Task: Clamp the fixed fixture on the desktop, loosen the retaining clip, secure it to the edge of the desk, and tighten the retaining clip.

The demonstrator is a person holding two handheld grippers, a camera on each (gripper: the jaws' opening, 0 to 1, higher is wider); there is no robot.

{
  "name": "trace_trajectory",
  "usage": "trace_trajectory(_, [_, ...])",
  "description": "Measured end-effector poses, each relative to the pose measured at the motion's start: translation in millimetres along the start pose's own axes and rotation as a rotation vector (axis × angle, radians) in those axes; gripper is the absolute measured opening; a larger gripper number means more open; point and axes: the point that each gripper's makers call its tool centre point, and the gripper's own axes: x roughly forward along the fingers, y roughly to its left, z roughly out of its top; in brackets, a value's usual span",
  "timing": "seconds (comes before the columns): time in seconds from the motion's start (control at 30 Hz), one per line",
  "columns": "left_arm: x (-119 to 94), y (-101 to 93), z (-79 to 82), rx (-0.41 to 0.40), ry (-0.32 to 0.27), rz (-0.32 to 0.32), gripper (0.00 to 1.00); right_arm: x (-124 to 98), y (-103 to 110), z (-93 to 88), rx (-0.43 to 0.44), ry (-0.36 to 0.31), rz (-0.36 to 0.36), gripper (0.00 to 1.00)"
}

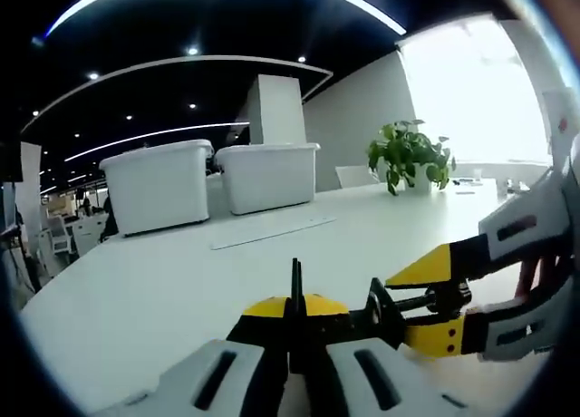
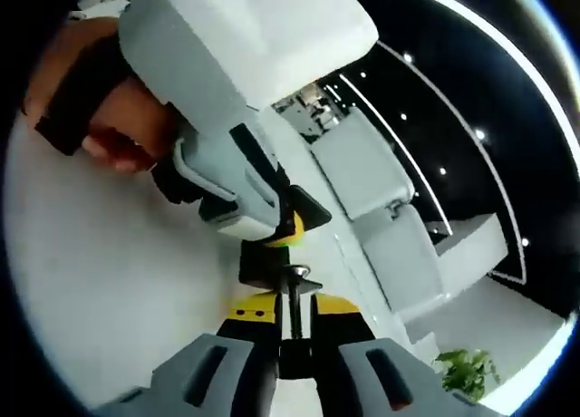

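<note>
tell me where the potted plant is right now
In the left gripper view the potted plant stands on the far right part of the white table, right of the two white bins, in front of the bright window.

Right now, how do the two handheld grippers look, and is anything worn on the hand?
Both grippers have pale grey-white jaws with dark oblong slots: the left gripper and right gripper. In the right gripper view, the left one has a bulky white body with black parts, and the hand wears a black strap.
</note>
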Motion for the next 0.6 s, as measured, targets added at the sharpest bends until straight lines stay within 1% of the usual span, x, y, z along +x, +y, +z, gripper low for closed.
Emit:
trace_trajectory(0.13, [2.0,2.3,-0.1,0.0,0.002,0.001,0.03,2.7,3.8,1.5,-0.079,0.004,-0.005,0.06])
trace_trajectory(0.2, [2.2,3.1,-0.1,-0.001,0.002,0.004,0.03,2.7,5.8,2.9,-0.135,0.004,-0.017,0.05])
trace_trajectory(0.3, [3.2,3.8,-1.7,-0.017,0.006,0.0,0.03,0.4,6.9,3.7,-0.143,0.0,-0.038,0.05])
trace_trajectory(0.43, [3.4,3.2,-0.6,-0.021,0.0,-0.004,0.03,2.2,3.8,3.3,-0.179,-0.007,-0.064,0.04])
trace_trajectory(0.5, [4.3,4.6,0.2,-0.049,-0.005,-0.005,0.04,1.3,2.1,3.5,-0.153,-0.005,-0.082,0.03])
trace_trajectory(0.53, [5.3,5.1,-0.6,-0.062,-0.004,-0.007,0.04,1.0,2.4,3.4,-0.161,-0.004,-0.091,0.03])
trace_trajectory(0.57, [2.7,2.5,-1.7,-0.06,-0.004,-0.006,0.04,0.8,1.9,3.4,-0.199,-0.006,-0.106,0.03])
trace_trajectory(0.6, [1.3,0.6,-3.4,-0.061,0.001,-0.006,0.05,1.2,4.5,1.6,-0.199,-0.006,-0.108,0.03])
